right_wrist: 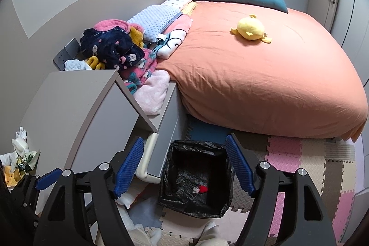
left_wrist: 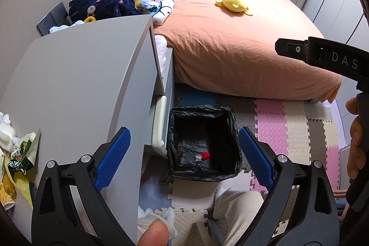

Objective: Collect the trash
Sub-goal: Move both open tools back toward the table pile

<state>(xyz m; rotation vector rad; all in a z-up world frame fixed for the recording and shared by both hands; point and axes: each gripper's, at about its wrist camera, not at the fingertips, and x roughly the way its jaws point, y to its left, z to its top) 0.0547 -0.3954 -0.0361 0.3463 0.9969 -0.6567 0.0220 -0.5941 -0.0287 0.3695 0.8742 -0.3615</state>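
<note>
Below, both grippers' blue fingers (left_wrist: 256,158) gape empty over the black-lined bin (left_wrist: 233,117) holding red trash (left_wrist: 205,155).

We read only one marking: white capitals "DAS" on the black body of the right gripper (left_wrist: 322,54), cut off by the frame edge. Print on the green wrapper (left_wrist: 22,153) is too small for us to read.

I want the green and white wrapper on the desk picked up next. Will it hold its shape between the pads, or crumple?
The wrapper looks creased and partly torn open, so it will probably crumple rather than resist. It appears thin, so likely very light and apt to slide on the smooth desk if pushed. It lies against other scraps, which may lift with it.
</note>
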